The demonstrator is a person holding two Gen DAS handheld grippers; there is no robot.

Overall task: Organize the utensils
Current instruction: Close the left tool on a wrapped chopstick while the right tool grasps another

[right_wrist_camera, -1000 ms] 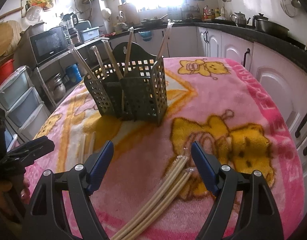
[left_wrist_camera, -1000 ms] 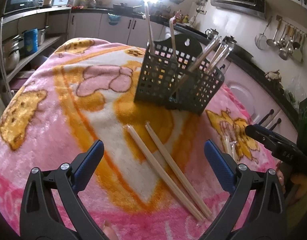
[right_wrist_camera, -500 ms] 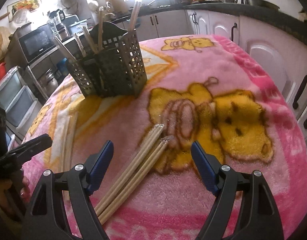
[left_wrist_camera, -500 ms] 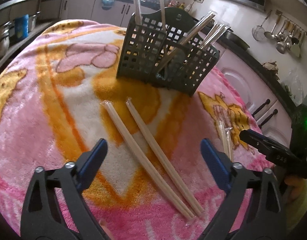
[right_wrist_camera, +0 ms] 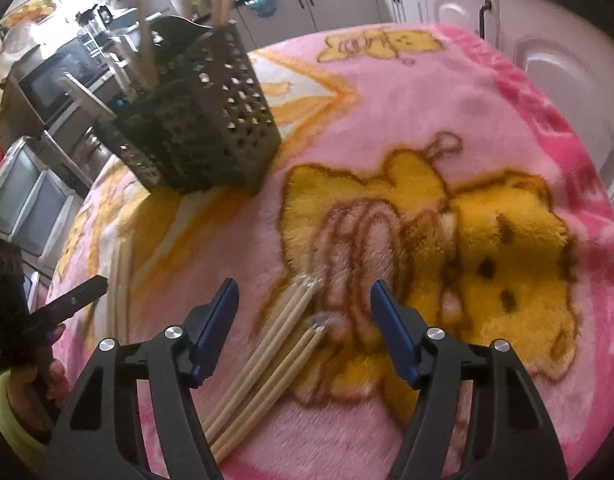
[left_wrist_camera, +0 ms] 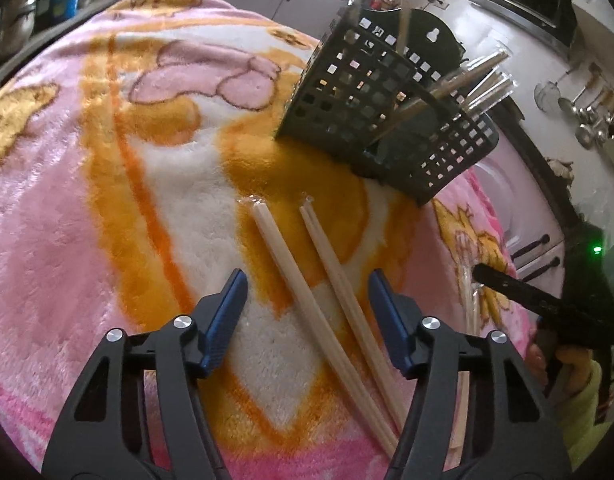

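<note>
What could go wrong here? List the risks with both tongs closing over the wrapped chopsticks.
1. The left tongs straddle two diverging chopstick packs; closing could catch just one.
2. The right tongs close over packs sunk into the plush blanket; pads may snag pile.
3. The holder looks crowded; inserting could jam.

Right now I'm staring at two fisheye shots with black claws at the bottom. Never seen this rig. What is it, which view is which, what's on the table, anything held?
No robot here: a person holds a two-finger gripper in each hand, each with a camera looking along its fingers.

Left wrist view: the left gripper straddles two wrapped chopstick pairs lying on a pink blanket. Its jaws are closing, but the pads do not touch them yet.

Right wrist view: the right gripper, also closing, stands over another chopstick bundle, again without contact.

Behind stands a dark perforated utensil basket already holding several chopsticks. Nothing is held yet. Each view also catches the other gripper at its edge.
</note>
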